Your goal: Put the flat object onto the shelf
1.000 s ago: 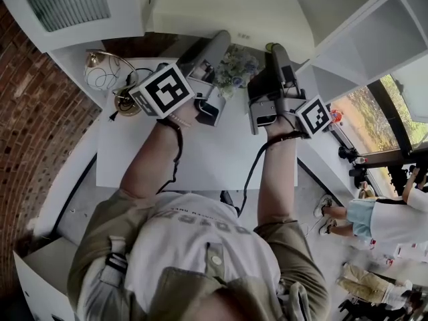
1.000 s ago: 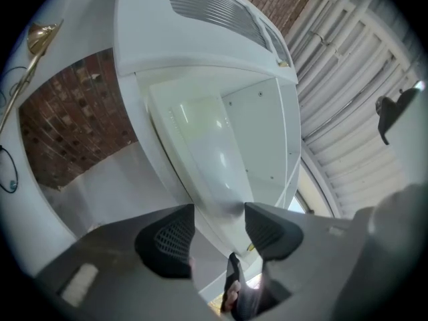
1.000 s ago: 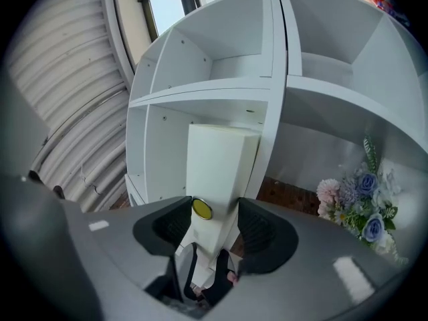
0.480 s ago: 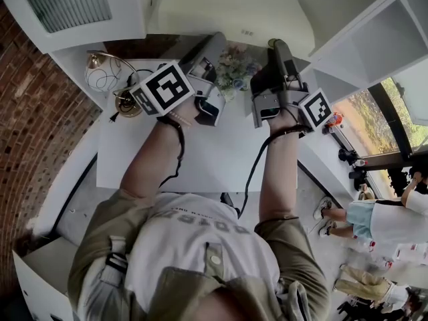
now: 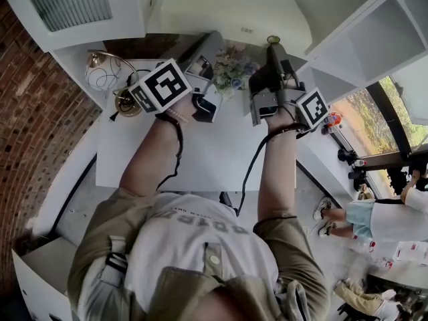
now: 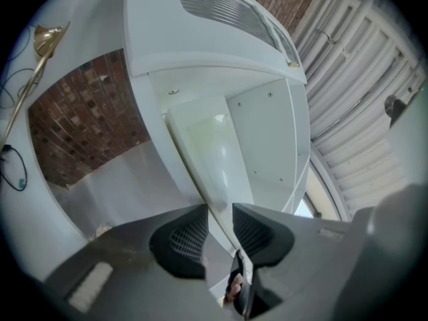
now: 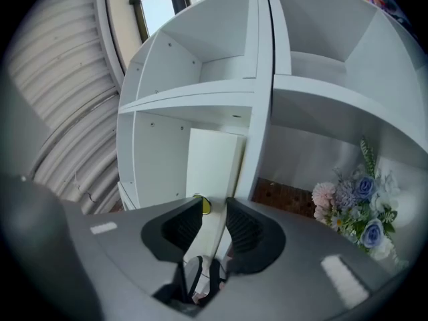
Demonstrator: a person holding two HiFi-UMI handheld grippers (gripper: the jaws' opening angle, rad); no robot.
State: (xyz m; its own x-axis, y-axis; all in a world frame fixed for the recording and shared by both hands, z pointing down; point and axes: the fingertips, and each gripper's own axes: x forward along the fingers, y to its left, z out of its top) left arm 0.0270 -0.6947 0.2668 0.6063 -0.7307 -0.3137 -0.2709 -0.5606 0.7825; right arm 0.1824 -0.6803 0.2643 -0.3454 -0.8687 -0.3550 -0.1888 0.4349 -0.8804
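A: State of the left gripper?
B: Clamped on the flat white panel. The panel's edge is pinched between the two pads, and the sheet runs up and away from the jaws.

A: And the right gripper?
B: Jaws noted as closing, with the same panel between them. The pads are seen against both of its faces.

A: Where is the panel placed?
B: It is held by both grippers, which are raised over the far part of the white table. In the right gripper view it is seen standing before the lower left compartment of the white shelf unit. Contact with the shelf cannot be told.

A: Surroundings?
B: A bunch of flowers is logged between the two grippers at the table's far edge. A brass lamp is recorded at the far left, near the brick wall.
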